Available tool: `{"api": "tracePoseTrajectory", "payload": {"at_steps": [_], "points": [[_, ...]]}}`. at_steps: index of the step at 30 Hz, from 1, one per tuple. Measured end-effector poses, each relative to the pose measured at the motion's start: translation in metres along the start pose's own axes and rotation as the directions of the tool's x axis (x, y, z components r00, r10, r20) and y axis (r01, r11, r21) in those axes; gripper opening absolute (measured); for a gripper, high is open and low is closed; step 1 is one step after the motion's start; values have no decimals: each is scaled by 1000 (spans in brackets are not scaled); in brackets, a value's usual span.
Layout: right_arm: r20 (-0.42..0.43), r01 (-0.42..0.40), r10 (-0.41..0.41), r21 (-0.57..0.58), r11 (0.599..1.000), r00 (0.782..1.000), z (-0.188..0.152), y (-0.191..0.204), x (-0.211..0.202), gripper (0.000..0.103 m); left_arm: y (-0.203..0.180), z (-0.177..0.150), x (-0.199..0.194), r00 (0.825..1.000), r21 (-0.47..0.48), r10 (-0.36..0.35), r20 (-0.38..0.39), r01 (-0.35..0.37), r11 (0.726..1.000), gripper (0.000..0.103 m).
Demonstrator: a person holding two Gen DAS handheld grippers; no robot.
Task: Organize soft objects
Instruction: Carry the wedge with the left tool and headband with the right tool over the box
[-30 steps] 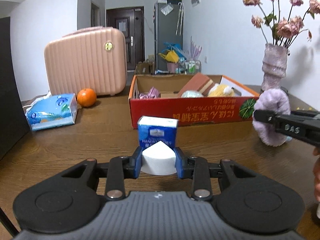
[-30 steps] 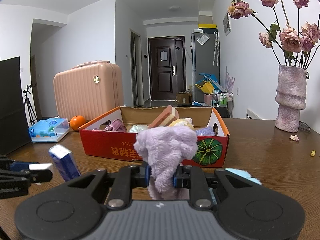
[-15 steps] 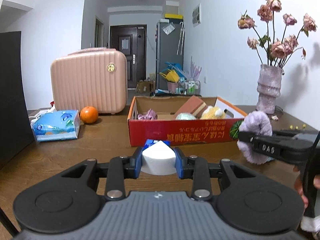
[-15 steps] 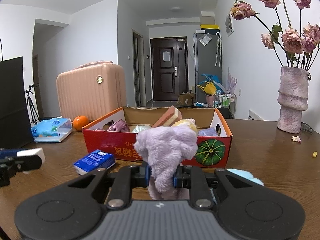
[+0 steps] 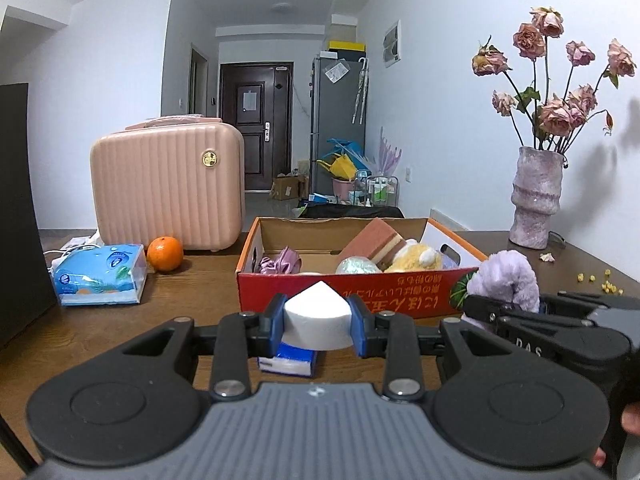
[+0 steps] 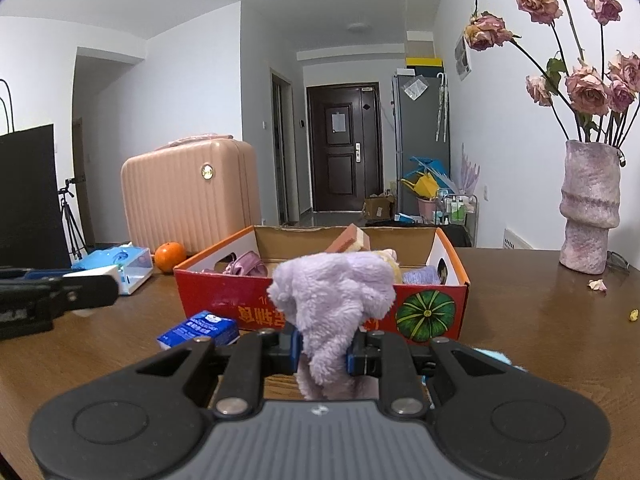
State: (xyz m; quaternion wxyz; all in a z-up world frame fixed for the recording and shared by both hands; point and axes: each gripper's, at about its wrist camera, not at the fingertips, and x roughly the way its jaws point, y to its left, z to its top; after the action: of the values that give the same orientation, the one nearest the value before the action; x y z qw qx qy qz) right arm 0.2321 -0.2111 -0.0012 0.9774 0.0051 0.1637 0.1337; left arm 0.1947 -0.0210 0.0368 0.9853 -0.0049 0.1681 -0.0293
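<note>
Fluffy lilac plush toy (image 6: 334,300), glossy wooden table (image 6: 540,332), seemingly matt cardboard box (image 6: 320,304)

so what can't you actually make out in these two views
- Lower half of the purple plush toy, right wrist view: hidden behind the right gripper.
- Most of the blue tissue pack, left wrist view: covered by the white foam wedge in the left gripper.
- Light blue item, right wrist view: only an edge shows past the gripper body.
- Floor of the cardboard box, both views: blocked by its front wall.
- Yellow bits on the table: too small to identify.
</note>
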Motion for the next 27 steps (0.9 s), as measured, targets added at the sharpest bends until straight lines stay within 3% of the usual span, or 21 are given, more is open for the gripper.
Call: {"api": "tracePoseTrajectory", "payload": {"at_steps": [27], "points": [[111,15,-19,42,999,994,36,-14,38,20,-7,44,61,997,-46,56,52,-54,998,33]]}}
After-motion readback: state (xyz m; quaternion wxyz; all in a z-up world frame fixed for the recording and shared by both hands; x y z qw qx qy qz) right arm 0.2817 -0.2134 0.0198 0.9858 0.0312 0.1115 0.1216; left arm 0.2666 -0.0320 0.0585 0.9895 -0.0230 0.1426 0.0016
